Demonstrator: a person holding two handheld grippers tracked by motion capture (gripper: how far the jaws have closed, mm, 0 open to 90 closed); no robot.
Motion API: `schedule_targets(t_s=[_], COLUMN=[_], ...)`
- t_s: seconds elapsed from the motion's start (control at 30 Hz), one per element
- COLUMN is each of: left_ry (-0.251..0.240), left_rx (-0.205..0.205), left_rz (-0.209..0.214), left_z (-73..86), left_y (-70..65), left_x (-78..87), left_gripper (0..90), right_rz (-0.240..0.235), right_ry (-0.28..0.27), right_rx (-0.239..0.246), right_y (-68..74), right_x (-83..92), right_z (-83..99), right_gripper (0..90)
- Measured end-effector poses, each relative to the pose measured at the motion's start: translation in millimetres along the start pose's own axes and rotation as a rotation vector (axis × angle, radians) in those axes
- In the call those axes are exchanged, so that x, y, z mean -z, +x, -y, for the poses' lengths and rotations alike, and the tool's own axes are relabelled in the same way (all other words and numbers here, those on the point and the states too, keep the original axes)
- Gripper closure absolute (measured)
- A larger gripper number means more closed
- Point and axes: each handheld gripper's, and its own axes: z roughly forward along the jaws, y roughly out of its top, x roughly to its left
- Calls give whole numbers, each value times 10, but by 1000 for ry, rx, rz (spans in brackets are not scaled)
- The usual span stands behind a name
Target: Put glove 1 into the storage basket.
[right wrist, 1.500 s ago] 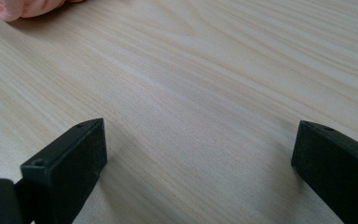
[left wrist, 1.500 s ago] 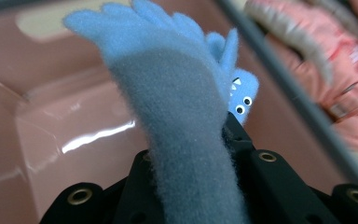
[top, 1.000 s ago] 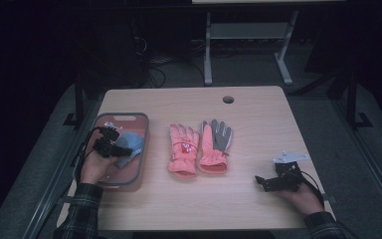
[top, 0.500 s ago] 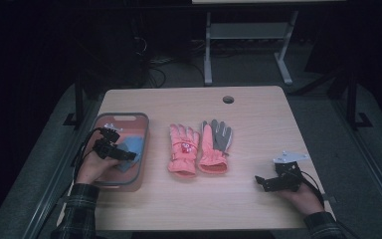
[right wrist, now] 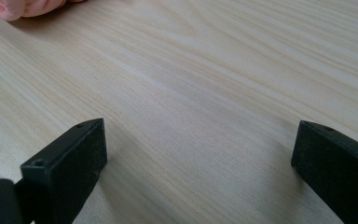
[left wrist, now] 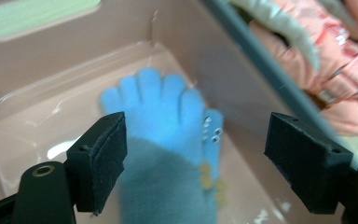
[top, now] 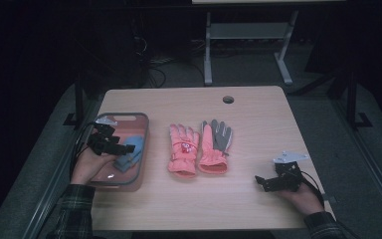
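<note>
Left tool point(top: 127, 148), at the left of the high view, hangs over the pink plastic bin with the grey rim point(top: 144, 130); its jaws have just been opening and now stand spread, nothing pressed between them. Below them in the left gripper view lies the blue knitted glove with a grey cuff point(left wrist: 165, 140), fingers pointing to the top of the frame, resting on the bin floor and free of both pads point(left wrist: 103, 158). Judging by this, the glove has been let go inside the bin. A snag is the likely trouble: a pad could catch the knit as the tool rises and drag the glove back out over the rim.

Mid-frame on the pale wooden tabletop point(top: 258, 119) lies a pair of coral-pink padded gloves point(top: 198, 148), one with a grey palm up, well apart from the bin. Reaching for them with the left tool risks knocking the bin wall.

Right tool point(top: 262, 181), lower right, rests low over bare wood, jaws spread and empty
</note>
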Motion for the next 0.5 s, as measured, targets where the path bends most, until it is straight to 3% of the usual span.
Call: schedule_targets(t_s=[0.5], left_ry=[-90], left_rx=[-43], left_rz=[101], left_z=[-250], left_y=[-392], left_x=[86], left_gripper=[228], right_rz=[1], right_ry=[0], right_rx=[1], right_y=[-1], right_x=[0], right_z=[0], right_gripper=[26])
